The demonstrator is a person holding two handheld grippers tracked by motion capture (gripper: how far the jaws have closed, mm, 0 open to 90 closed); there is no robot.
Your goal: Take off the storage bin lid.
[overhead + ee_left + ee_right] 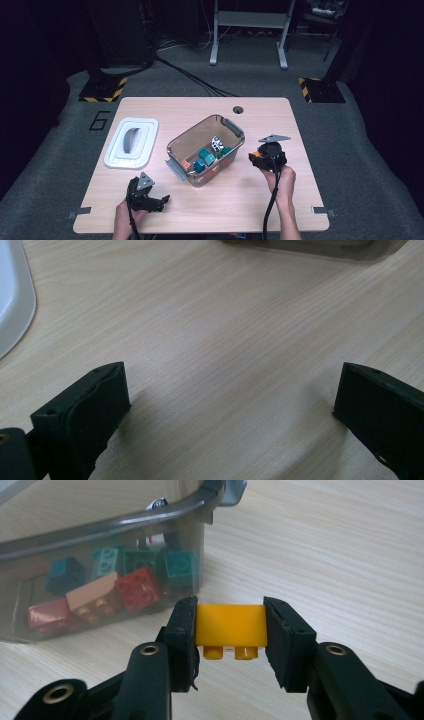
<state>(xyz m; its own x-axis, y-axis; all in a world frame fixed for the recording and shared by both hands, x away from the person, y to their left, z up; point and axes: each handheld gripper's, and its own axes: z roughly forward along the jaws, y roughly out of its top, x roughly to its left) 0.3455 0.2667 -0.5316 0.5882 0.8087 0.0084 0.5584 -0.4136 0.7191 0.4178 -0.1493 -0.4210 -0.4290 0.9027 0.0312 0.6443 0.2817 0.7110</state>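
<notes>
R gripper (pixel 230 630) was clamped on a yellow brick (pixel 230 625), pads pressing both ends, studs pointing down. Brick was off the table (pixel 210 107), held just beside the bin (pixel 176 141), near its R corner w/ the grey latch. In high view the R gripper (pixel 256 155) sat right of the bin, the brick a small orange-yellow spot at its tip.

Bin was clear plastic, set diagonally mid-table, w/ several bricks (pixel 137 587) inside: teal, green, red, pale orange, plus a black-and-white piece.

L gripper (pixel 162 200) was low at the near L of the table, jaws wide, nothing between them, bare wood under them in L gripper view (pixel 230 410). It was well apart from the bin.

White lid (pixel 131 142) w/ grey handle lay flat, L of the bin, not touching it.
</notes>
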